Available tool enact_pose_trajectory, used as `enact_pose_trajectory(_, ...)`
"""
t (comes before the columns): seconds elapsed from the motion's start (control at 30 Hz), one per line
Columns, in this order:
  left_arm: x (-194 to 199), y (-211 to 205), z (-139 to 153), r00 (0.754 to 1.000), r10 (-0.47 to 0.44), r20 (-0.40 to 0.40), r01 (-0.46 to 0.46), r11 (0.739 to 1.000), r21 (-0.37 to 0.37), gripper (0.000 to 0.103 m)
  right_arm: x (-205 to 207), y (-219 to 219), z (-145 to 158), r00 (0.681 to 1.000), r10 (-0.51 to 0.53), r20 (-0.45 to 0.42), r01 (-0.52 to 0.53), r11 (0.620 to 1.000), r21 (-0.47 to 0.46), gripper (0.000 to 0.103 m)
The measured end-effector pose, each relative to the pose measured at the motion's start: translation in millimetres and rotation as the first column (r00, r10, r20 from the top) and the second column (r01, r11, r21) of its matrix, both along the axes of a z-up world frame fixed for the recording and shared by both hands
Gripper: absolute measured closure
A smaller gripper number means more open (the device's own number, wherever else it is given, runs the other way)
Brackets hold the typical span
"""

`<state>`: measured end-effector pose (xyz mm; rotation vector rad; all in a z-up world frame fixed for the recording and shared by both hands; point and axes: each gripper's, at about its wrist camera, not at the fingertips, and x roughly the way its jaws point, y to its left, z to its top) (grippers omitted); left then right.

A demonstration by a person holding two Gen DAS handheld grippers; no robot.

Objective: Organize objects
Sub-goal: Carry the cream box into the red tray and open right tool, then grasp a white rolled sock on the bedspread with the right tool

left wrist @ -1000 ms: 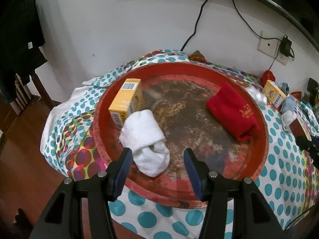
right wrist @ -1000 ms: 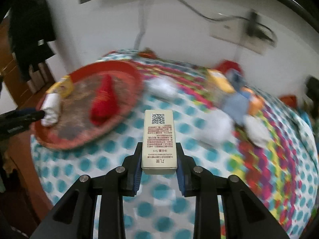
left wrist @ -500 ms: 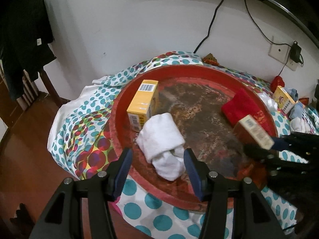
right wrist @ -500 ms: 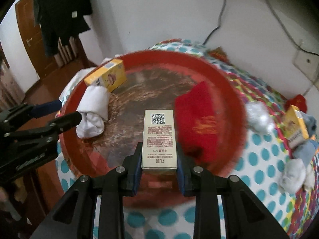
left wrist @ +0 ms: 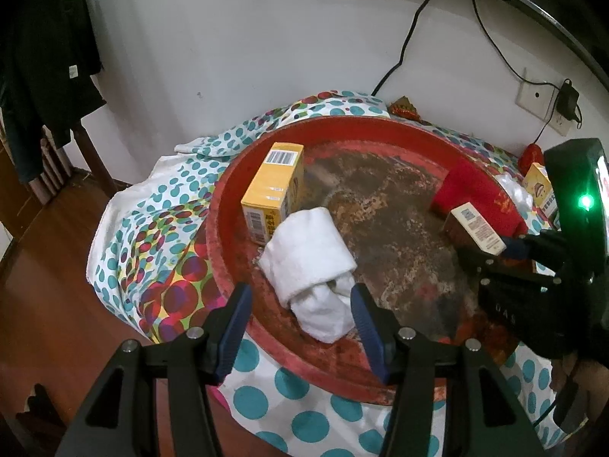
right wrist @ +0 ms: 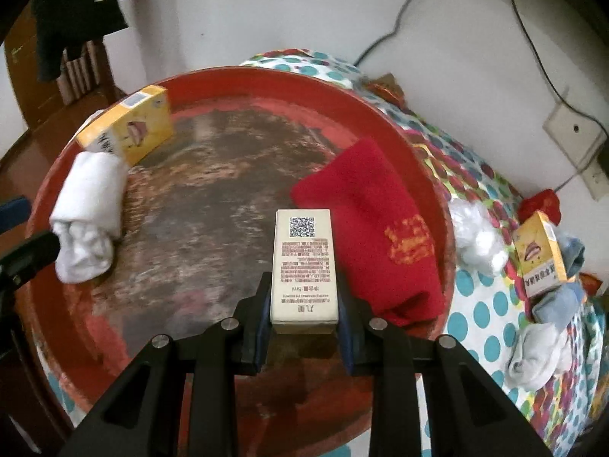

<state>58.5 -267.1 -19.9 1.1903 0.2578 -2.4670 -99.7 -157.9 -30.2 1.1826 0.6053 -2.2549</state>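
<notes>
Over red tray (right wrist: pixel 384 114): right tool (right wrist: pixel 304 320) pinches beige box (right wrist: pixel 304 262); left tool (left wrist: pixel 300 316) spread; box underside hidden.

The beige box (right wrist: pixel 303 266) bears a QR code; the yellow box (left wrist: pixel 275 186) a barcode.

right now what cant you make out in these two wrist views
- Whether the beige box touches the red tray: right wrist view, the box and right gripper hide its underside.
- Small print on the beige box: too fine to read.
- Items past the second yellow box: blurred, cut by the edge.
- Table under the dotted cloth: covered in both views.
- Far side of the white towel roll: left wrist view, its own bulk hides it.
</notes>
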Motion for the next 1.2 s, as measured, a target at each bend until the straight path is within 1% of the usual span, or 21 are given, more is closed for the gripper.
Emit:
enact_pose_trajectory(0.17,-1.3,3.1,-1.4,1.000,-0.007,0.003,0.007,1.000,-0.007,0.048,-4.5,4.2,-1.7,1.000,-0.016,0.009,0.016,1.000,-0.015,0.076)
enact_pose_trajectory(0.5,-2.9,7.7,-5.0,1.000,-0.023,0.009,0.024,1.000,-0.018,0.048,-0.5,3.0,-1.3,1.000,0.004,0.009,-0.003,1.000,-0.029,0.074)
enact_pose_trajectory(0.6,-2.9,9.3,-4.8,1.000,-0.028,0.005,0.028,0.999,-0.022,0.048,9.3,7.6,7.0,1.000,0.016,-0.003,-0.016,0.999,-0.050,0.068)
enact_pose_trajectory(0.63,-2.7,9.6,-4.6,1.000,-0.027,0.003,0.027,0.999,-0.022,0.048,12.7,11.1,10.8,1.000,0.018,-0.006,-0.018,0.998,-0.065,0.062)
enact_pose_trajectory(0.67,-2.7,10.6,-4.8,1.000,-0.030,0.000,0.030,0.999,-0.022,0.048,16.4,15.0,15.0,1.000,0.021,-0.004,-0.021,0.996,-0.086,0.058)
enact_pose_trajectory(0.73,-3.8,12.6,-6.3,0.999,-0.036,0.009,0.036,0.999,-0.024,0.048,24.3,23.8,23.3,1.000,0.028,-0.007,-0.029,0.992,-0.122,0.058)
enact_pose_trajectory(0.83,-5.1,16.9,-9.1,0.999,-0.045,0.017,0.045,0.998,-0.032,0.048,36.1,42.2,33.9,0.999,0.028,-0.025,-0.031,0.988,-0.149,0.057)
enact_pose_trajectory(0.97,-6.3,26.0,-10.3,0.998,-0.067,0.016,0.067,0.997,-0.045,0.048,39.7,82.4,42.3,0.999,-0.017,-0.042,0.010,0.984,-0.178,0.055)
enact_pose_trajectory(1.03,-7.2,31.4,-11.5,0.997,-0.077,0.020,0.078,0.995,-0.055,0.048,33.6,106.8,42.8,0.997,-0.062,-0.047,0.053,0.983,-0.177,0.053)
enact_pose_trajectory(1.1,-7.8,38.7,-12.3,0.995,-0.092,0.023,0.094,0.993,-0.070,0.048,22.0,136.3,41.4,0.990,-0.132,-0.042,0.123,0.976,-0.179,0.053)
enact_pose_trajectory(1.2,-9.0,49.4,-12.1,0.993,-0.118,0.029,0.121,0.989,-0.090,0.048,4.6,182.7,39.2,0.971,-0.238,-0.029,0.228,0.953,-0.197,0.053)
